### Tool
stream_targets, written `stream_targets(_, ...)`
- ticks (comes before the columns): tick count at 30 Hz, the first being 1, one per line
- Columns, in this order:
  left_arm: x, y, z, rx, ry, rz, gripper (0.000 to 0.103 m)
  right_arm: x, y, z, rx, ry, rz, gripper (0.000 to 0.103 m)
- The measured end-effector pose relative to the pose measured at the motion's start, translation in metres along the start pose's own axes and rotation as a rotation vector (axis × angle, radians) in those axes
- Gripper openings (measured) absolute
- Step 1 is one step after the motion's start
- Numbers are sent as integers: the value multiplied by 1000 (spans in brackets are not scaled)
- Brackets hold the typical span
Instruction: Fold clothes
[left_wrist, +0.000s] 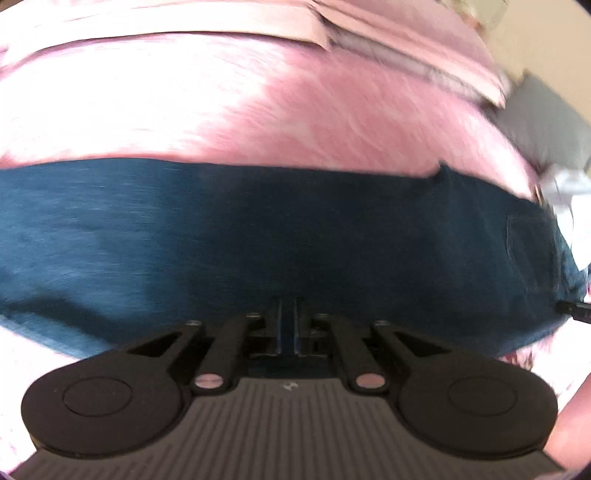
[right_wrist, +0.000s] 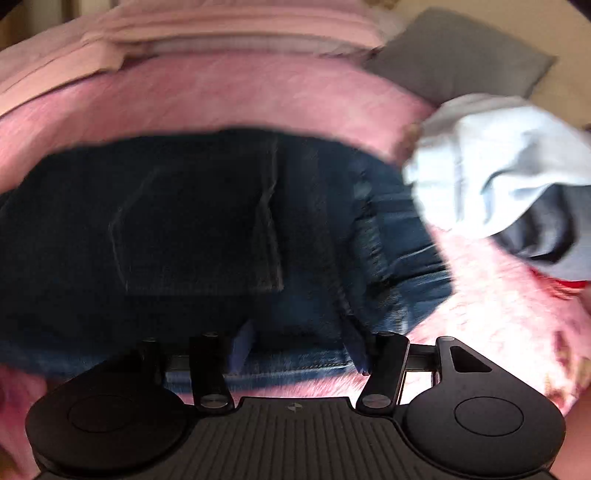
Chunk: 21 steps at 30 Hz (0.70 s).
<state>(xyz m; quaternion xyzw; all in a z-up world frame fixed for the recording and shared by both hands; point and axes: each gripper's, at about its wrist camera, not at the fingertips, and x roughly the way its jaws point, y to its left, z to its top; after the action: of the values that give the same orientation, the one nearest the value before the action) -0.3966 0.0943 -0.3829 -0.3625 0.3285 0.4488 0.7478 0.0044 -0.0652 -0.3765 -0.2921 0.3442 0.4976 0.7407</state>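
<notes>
Dark blue jeans (left_wrist: 258, 236) lie across a pink fluffy blanket (left_wrist: 295, 110). In the left wrist view my left gripper (left_wrist: 287, 325) has its fingers close together, shut on the near edge of the jeans. In the right wrist view the jeans (right_wrist: 203, 229) show a back pocket and the waistband at the right. My right gripper (right_wrist: 299, 350) is open, its fingers wide apart and set over the near edge of the jeans. Both views are blurred.
A pile of light blue and grey clothes (right_wrist: 509, 177) lies on the blanket (right_wrist: 258, 99) right of the jeans, with something red (right_wrist: 565, 284) beneath. A grey pillow (right_wrist: 461, 51) sits at the back right. Folded pink bedding (right_wrist: 221, 29) runs along the far side.
</notes>
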Motion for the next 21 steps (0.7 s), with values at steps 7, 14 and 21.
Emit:
stream_targets(7, -14, 49, -9, -29, -53, 78, 2, 1, 29, -9, 22, 1, -20, 57)
stream_targets(14, -26, 128, 3, -100, -140, 192, 2, -20, 35, 12, 124, -50, -42, 57)
stream_targets(21, -48, 211, -1, -167, -238, 396, 0, -9, 62, -4, 136, -137, -67, 57)
